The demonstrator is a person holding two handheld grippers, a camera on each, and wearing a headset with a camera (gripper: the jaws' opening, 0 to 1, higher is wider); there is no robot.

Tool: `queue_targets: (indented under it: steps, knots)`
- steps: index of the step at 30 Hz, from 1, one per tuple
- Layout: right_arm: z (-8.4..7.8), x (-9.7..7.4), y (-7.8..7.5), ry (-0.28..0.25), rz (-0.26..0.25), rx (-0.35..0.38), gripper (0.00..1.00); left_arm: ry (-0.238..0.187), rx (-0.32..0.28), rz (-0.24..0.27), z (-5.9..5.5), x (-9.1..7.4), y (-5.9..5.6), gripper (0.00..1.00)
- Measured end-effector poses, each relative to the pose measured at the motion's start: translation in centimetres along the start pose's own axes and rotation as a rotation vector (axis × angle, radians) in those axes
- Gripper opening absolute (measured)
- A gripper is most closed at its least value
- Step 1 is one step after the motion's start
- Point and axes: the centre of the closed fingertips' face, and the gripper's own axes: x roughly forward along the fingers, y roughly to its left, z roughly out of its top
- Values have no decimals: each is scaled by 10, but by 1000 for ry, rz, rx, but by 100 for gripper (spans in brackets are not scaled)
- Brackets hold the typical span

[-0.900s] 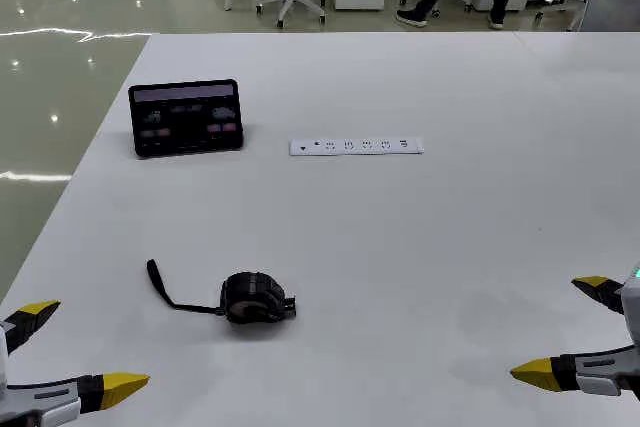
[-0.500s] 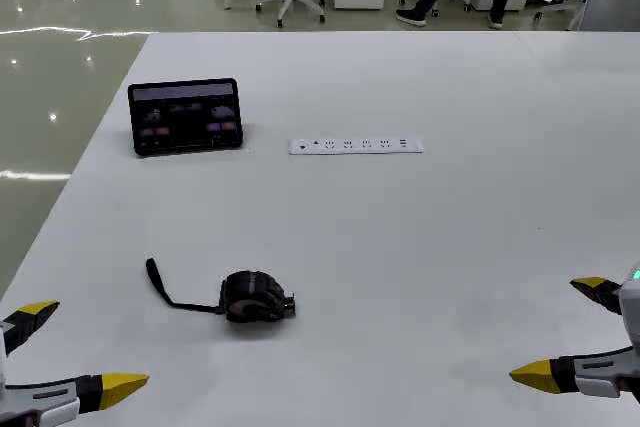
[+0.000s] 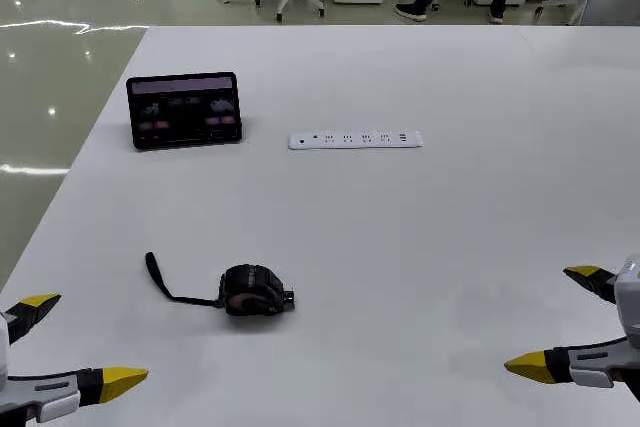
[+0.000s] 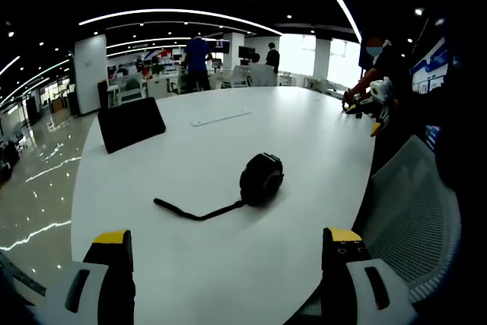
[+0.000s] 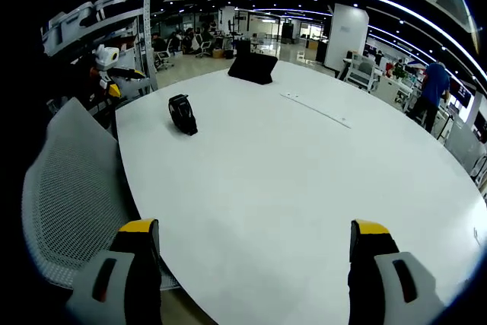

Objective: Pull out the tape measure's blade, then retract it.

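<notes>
- While they hover at the near table edge, my left gripper and right gripper hold jaws spread wide, empty
- Tape measure lies on the table, nearer my left gripper

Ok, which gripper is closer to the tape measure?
The left gripper: the tape measure lies toward its side, far from the right gripper.

Head camera has tipped slightly downward; the tape measure sits higher in view, not moved itself.
</notes>
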Motion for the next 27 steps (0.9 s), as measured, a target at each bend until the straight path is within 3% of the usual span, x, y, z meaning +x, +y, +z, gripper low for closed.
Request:
queue_targets:
  steps: [2, 6, 10, 11, 13, 15, 19, 21, 27]
  knots:
    - [6, 5, 9, -10, 51, -8, 100, 15, -21, -14, 1, 5, 0, 100]
    - [14, 14, 14, -1, 69, -45, 100, 14, -6, -59, 6, 17, -5, 100]
    - [29, 27, 17, -24, 82, -106, 100, 121, 23, -108, 1, 29, -10, 100]
    - [33, 30, 18, -32, 87, -126, 100, 137, 45, -111, 2, 32, -10, 100]
    - [38, 36, 23, -29, 110, -139, 100, 116, 124, -145, 11, 40, -15, 100]
    - [45, 42, 26, -35, 127, -159, 100, 148, 163, -165, 13, 47, -17, 100]
    - [53, 54, 29, -23, 131, -255, 100, 215, 214, -202, 13, 59, -20, 100]
    - [58, 61, 34, -27, 154, -255, 100, 223, 269, -240, 18, 65, -26, 98]
    - [66, 78, 41, -17, 201, -289, 100, 249, 354, -302, 27, 81, -38, 98]
